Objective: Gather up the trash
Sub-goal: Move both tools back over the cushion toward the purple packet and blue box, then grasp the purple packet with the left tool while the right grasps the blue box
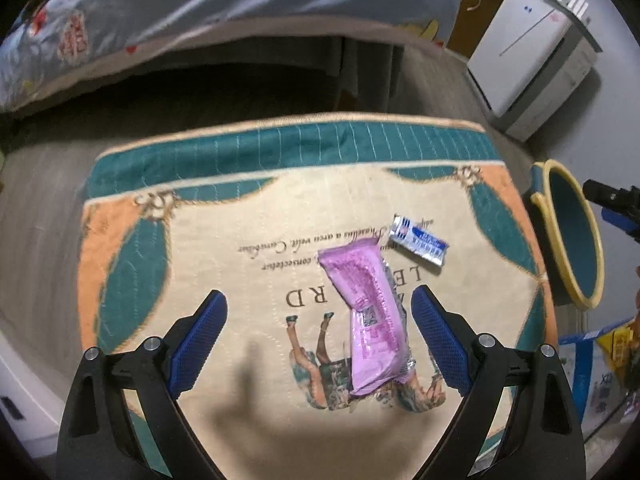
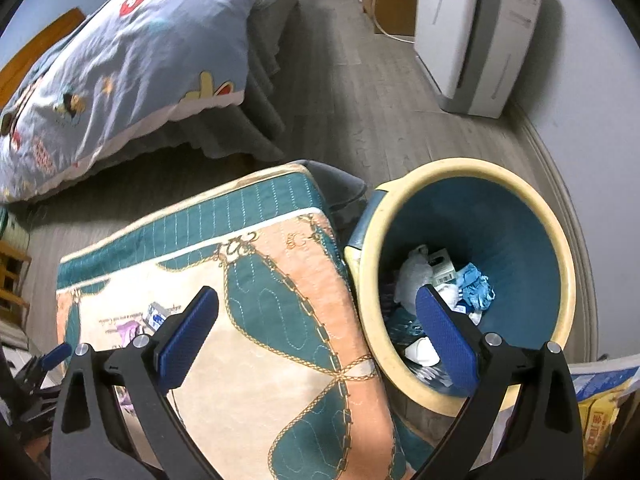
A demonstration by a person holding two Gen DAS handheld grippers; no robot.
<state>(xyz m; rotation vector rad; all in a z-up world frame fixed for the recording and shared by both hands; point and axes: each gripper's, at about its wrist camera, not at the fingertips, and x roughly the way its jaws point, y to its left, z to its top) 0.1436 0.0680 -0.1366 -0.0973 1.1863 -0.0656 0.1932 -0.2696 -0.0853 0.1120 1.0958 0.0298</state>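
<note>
A pink wrapper (image 1: 368, 312) lies on the quilted cloth-covered table (image 1: 224, 248), with a small blue-and-silver wrapper (image 1: 418, 245) just beyond it to the right. My left gripper (image 1: 320, 300) is open above the table, the pink wrapper lying nearer its right finger. The right gripper (image 2: 316, 300) is open too, empty, spanning the table's right edge and the bin (image 2: 400, 344). That blue bin with a cream rim holds several crumpled papers and wrappers (image 2: 444, 284). In the right wrist view the blue-and-silver wrapper (image 2: 158, 314) peeks out behind the left finger.
A bed with a cartoon-print duvet (image 1: 200, 12) stands beyond the table. A white appliance (image 2: 472, 32) sits against the far wall. Bags with yellow and blue packaging (image 1: 604, 360) lie at the right edge. The bin (image 1: 572, 236) stands right of the table.
</note>
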